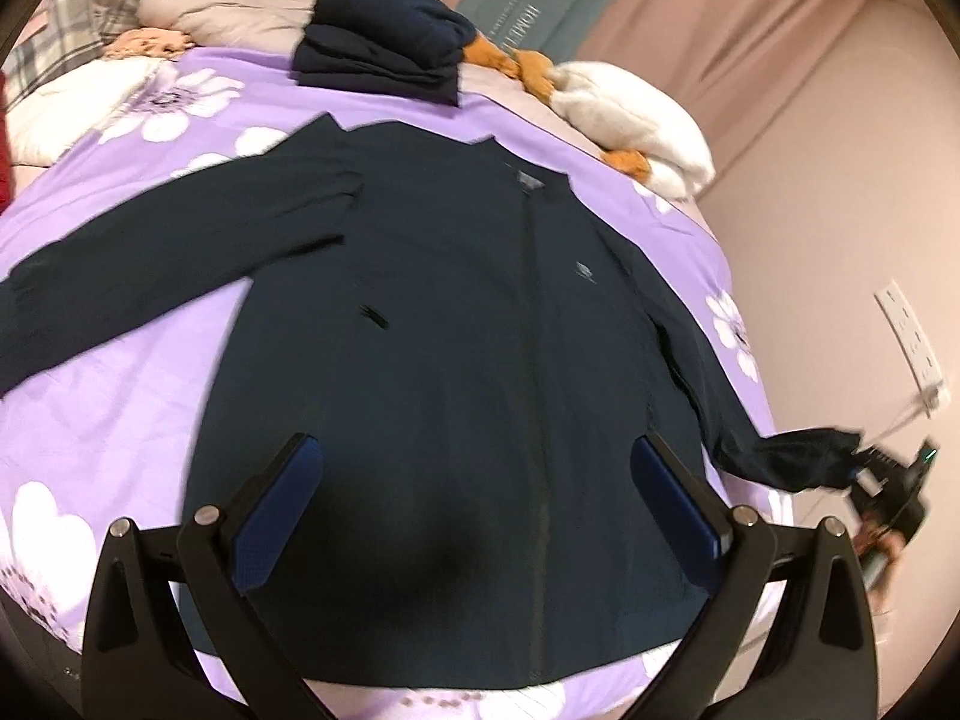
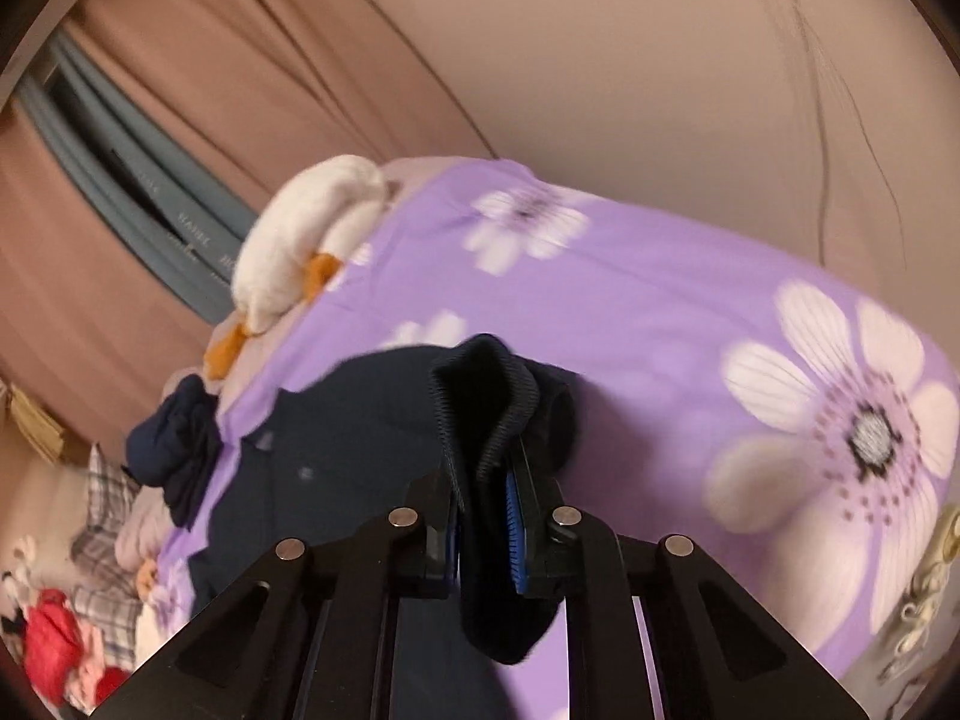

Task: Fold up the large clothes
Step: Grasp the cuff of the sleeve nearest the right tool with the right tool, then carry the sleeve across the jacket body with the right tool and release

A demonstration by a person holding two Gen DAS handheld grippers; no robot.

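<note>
Right tool (image 2: 485,531) pinches the jacket (image 1: 480,324) cuff (image 2: 486,396); left tool (image 1: 474,480) hovers spread. A hard tug could drag the jacket askew.

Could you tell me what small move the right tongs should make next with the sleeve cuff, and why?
Probably carry the ribbed cuff inward across the jacket. The right tongs grip it, its sleeve trails off the body's edge, and the left tongs hover open above the hem.
</note>
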